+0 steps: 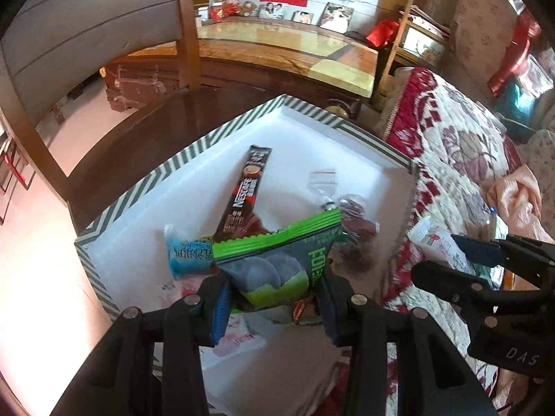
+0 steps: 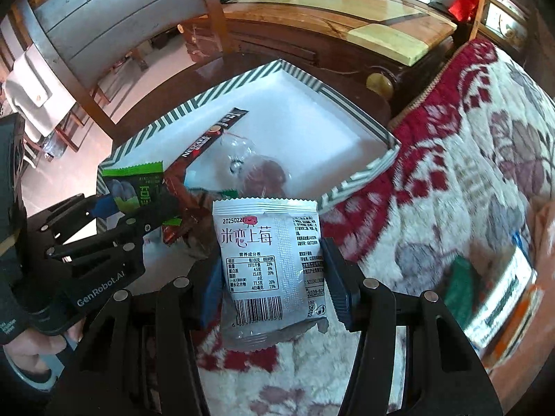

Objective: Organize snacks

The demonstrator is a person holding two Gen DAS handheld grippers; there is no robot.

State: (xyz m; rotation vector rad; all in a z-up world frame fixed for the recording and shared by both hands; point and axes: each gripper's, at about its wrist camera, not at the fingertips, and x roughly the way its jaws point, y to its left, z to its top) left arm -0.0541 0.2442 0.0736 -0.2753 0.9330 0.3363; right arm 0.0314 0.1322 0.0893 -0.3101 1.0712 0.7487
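My left gripper (image 1: 274, 298) is shut on a green snack packet (image 1: 277, 260) and holds it over the white box with a striped rim (image 1: 145, 187). The box holds a black Nescafe stick (image 1: 248, 190), a blue packet (image 1: 189, 254) and a clear bag of dark sweets (image 1: 353, 228). My right gripper (image 2: 274, 277) is shut on a silver-white snack packet (image 2: 269, 260) above the floral blanket, just right of the box (image 2: 360, 173). The left gripper with its green packet (image 2: 135, 187) shows at left in the right wrist view.
The box sits on a dark wooden table (image 1: 145, 131) beside a red and cream floral blanket (image 2: 451, 173). A wooden chair (image 1: 86, 34) stands behind. A labelled bottle (image 2: 499, 298) lies on the blanket at right. A long wooden counter (image 1: 284, 48) is farther back.
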